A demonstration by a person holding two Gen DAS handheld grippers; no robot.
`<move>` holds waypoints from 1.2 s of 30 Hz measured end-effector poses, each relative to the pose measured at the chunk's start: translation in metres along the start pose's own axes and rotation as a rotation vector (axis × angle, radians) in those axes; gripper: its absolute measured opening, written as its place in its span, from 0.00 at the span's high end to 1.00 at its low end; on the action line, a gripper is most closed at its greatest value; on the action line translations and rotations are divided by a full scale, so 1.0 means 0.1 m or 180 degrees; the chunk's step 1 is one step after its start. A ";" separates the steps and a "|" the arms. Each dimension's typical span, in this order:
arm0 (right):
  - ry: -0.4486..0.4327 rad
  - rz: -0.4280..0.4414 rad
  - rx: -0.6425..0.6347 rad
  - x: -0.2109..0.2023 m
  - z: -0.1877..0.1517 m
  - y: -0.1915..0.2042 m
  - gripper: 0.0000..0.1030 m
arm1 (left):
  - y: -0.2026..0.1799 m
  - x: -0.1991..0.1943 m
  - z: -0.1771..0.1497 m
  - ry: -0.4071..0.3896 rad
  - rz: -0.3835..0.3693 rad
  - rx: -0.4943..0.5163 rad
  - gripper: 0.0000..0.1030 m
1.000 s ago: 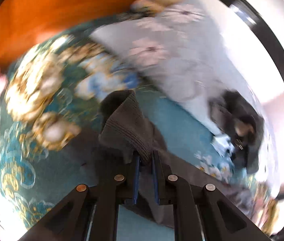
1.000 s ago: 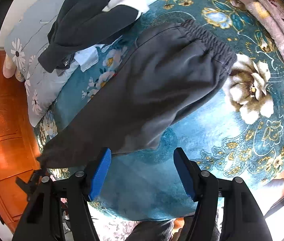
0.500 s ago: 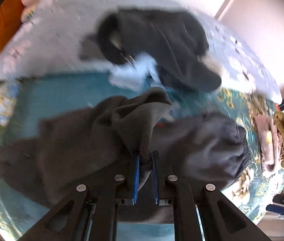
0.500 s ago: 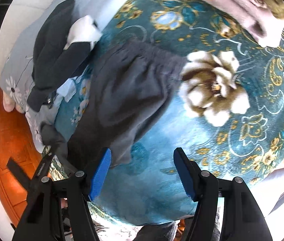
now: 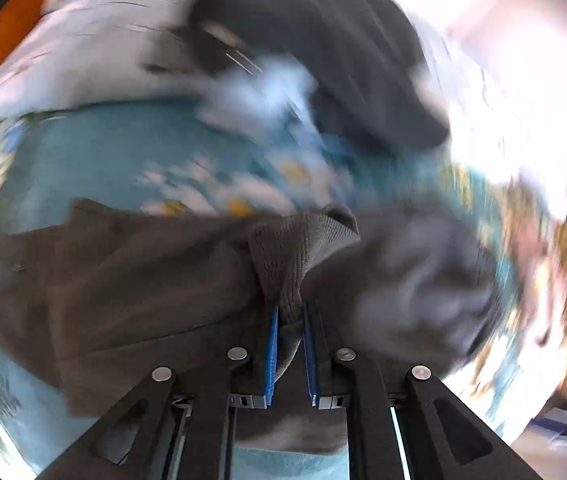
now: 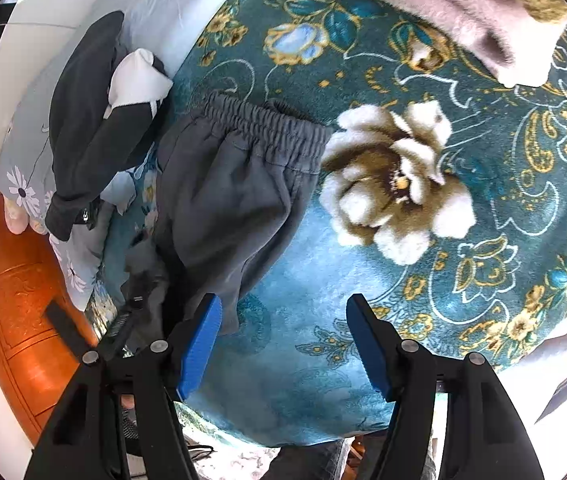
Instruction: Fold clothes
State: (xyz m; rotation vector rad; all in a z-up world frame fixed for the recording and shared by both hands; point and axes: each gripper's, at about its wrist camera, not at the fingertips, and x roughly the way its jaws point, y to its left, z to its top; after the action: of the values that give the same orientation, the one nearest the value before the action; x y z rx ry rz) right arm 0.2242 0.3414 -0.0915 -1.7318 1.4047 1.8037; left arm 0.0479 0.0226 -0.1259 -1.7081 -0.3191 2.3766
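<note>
Dark grey sweatpants [image 6: 227, 192] lie on the teal floral blanket [image 6: 463, 300], elastic waistband [image 6: 267, 128] touching the big white flower print [image 6: 395, 184], legs trailing toward the orange wooden headboard [image 6: 15, 300].

Left gripper [image 5: 289, 312]: blue pads pinched together on the ribbed leg cuff [image 5: 295, 256], cloth bunched between them. Left view is heavily blurred, detail beyond the cuff is poor.

Right gripper [image 6: 283, 340]: fingers well apart, nothing between them, hovering over bare blanket just beside the pants' lower edge.

Handling, my read: soft, light, limp knit. It will sag and drag, no stiffness to carry a fold, so it needs two hold points. Cuff rib and waistband elastic are the thickest, least slippery spots. Right should take the waistband corner nearest the flower, or the free cuff.

Black-and-white garment [image 6: 95, 120] piled on the grey daisy pillow [image 6: 27, 152], beyond the waistband. Pink fuzzy garment [image 6: 463, 12] well apart.
</note>
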 end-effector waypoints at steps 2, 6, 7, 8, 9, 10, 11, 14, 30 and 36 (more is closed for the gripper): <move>0.0020 -0.0014 -0.0043 0.03 0.01 0.06 0.36 | 0.45 -0.35 0.13 -0.0331 0.0011 -0.0417 0.87; 0.0057 -0.0046 -0.0132 0.08 0.02 0.18 0.36 | 1.55 -0.85 0.24 -0.0762 0.0215 -0.1276 0.87; 0.0068 -0.0048 -0.0140 0.10 0.01 0.21 0.36 | 1.85 -0.95 0.25 -0.0811 0.0299 -0.1472 0.87; 0.0080 -0.0047 -0.0144 0.12 -0.01 0.24 0.36 | 2.15 -1.02 0.24 -0.0845 0.0421 -0.1630 0.87; 0.0092 -0.0046 -0.0148 0.14 -0.02 0.27 0.36 | 2.37 -1.07 0.23 -0.0850 0.0530 -0.1711 0.87; 0.0104 -0.0046 -0.0152 0.17 -0.03 0.30 0.36 | 2.59 -1.09 0.22 -0.0827 0.0653 -0.1759 0.88; 0.0123 -0.0060 -0.0180 0.19 -0.06 0.34 0.36 | 2.79 -1.10 0.20 -0.0798 0.0759 -0.1807 0.88; 0.0191 -0.0136 -0.0293 0.29 -0.14 0.50 0.36 | 3.27 -1.02 0.10 -0.0630 0.0878 -0.1962 0.88; 0.0384 -0.0424 -0.0734 0.67 -0.50 1.26 0.36 | 3.84 -0.50 -0.53 -0.0200 0.0926 -0.2404 0.59; 0.0455 -0.0479 -0.0815 0.79 -0.60 1.40 0.36 | 4.14 -0.43 -0.72 -0.0330 0.0424 -0.2749 0.42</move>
State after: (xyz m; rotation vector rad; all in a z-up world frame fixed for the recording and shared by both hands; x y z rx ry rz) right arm 0.1363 0.1939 -0.0875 -2.0697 1.0955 1.8761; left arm 0.1160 -0.3814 -0.2279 -1.9322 -1.4618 2.6128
